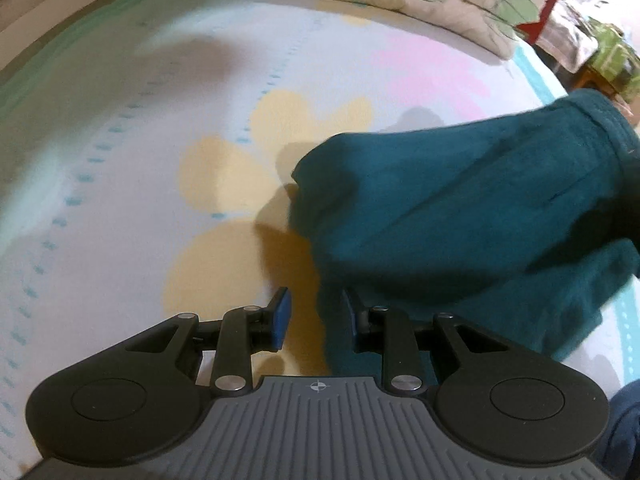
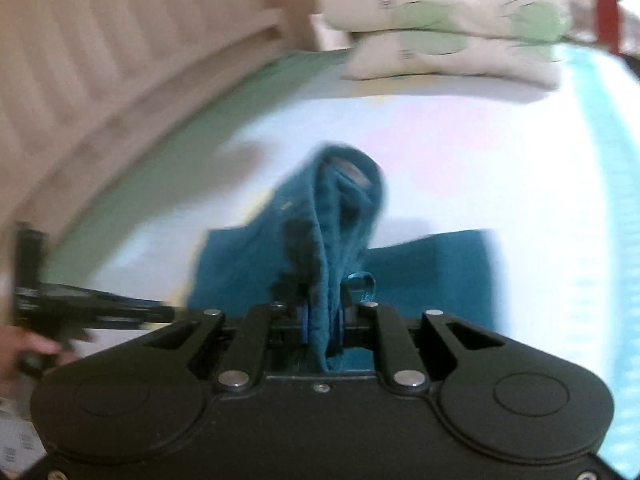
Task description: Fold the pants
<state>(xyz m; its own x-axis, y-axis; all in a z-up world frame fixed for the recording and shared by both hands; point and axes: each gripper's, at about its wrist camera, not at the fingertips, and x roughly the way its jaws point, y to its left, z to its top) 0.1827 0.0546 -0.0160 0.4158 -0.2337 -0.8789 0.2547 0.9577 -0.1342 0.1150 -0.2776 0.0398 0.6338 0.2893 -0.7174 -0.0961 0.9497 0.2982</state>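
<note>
A: Bedsheet (image 1: pixel 120 128) with pastel flowers and dashed lines fills both views, with two stacked pillows (image 2: pixel 448 24) at the far end and a wooden bed frame (image 2: pixel 100 60) to one side. The teal pants (image 1: pixel 460 208) lie bunched on the sheet, partly doubled over themselves.

B: What could go wrong from here?

A: As I judge it, the raised part could slip free, since the grip is on a thick gathered fold rather than a flat edge, and a pull would drag the lower layers across the sheet instead of laying them over. The cloth hangs twisted too, so it may land crooked. And the right view is blurred, so an edge could be misjudged.

B: And the fingers?

A: The right gripper (image 2: pixel 323 330) has its blue pads closed tight on a bundle of the pants, which rises between them and droops over ahead; a small loop (image 2: pixel 362 282) of the fabric shows just beside the pinch. The left gripper (image 1: pixel 316 320) stands partly open with nothing held: its pads (image 1: pixel 282 320) are apart, one over bare sheet, the other at the edge of the cloth, whether touching I cannot tell

B: So the pants are mostly down?

A: Mostly on the bed, one part lifted by the right
</note>
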